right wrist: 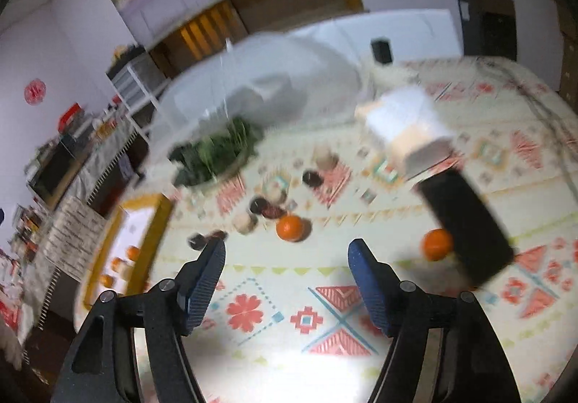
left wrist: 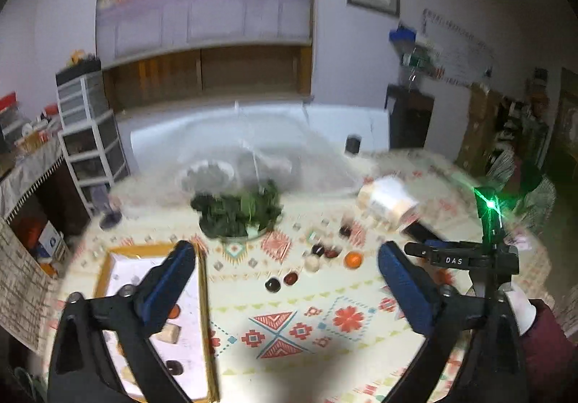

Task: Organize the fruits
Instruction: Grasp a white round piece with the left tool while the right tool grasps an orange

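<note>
My left tool (left wrist: pixel 287 258) stood wide open with nothing between its blue pads, and my right tool (right wrist: pixel 287 251) was open too, a little narrower, and just as empty. Both hung over the bench (left wrist: pixel 325 349), which was covered with a patterned cloth. From the left wrist I saw a yellow-rimmed tray (left wrist: pixel 204 294) just beside and partly under my left finger; it already held a few pieces, among them a dark fruit (left wrist: pixel 174 365) and a pale block. That view also showed my right tool from the side, at the right edge. The loose fruits lay in a cluster between the tools and a plate of greens (left wrist: pixel 236 209): dark round ones, a pale one and an orange (left wrist: pixel 353 259). The right wrist showed what the left did not: a second orange (right wrist: pixel 437 244) lying against a black box (right wrist: pixel 469 226), apart from the first orange (right wrist: pixel 290 228). It showed the tray (right wrist: pixel 155 219) only far off to the left, with orange pieces in it. Both views were blurred.
</note>
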Available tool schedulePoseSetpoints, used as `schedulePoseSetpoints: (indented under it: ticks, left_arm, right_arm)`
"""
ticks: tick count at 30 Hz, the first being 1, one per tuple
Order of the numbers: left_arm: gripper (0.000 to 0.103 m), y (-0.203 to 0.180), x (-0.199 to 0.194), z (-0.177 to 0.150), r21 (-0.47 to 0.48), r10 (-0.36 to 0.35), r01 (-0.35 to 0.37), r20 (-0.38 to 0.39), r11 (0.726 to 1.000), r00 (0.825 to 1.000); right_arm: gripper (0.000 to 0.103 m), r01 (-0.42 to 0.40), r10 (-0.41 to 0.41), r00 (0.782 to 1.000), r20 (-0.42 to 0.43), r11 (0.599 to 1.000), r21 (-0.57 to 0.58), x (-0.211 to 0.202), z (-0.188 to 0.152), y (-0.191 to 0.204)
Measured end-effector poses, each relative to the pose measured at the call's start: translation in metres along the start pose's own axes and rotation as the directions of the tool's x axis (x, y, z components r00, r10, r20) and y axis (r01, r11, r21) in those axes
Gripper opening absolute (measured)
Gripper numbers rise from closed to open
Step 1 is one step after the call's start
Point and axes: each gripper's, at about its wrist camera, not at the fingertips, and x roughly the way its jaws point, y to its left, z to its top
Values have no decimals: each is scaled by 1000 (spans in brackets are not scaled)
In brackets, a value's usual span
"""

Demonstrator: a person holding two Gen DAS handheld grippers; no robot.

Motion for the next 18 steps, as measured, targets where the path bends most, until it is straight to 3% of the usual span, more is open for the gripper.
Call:
schedulePoseSetpoints:
  ticks: [1,3,6,11,18]
  left_arm:
    - [80,1,16,-8,3,-5,5,-9,1000,1000]
    - [74,5,53,-16,-16,-11,11,-54,1000,998]
    - [74,20,112,-26,-127,-82,63,-149,990,985]
    - [74,32,173,-35,-225,-145,94,-221,970,964]
    - [74,11,241,-51,-229,-199,126,-328,965,923]
  right_arm:
    - [74,8,-8,1000,-7,1000,-10,11,-1,-2]
    - [74,34,-35,999,-25,999,-30,37,-1,-2]
    - [74,50,-52,997,-48,998,-39,69,-1,-4]
    - [74,44,-45,997,-60,999,-27,101,4,-9]
    - [62,11,-15,997,-80,998,-57,120,0,-4]
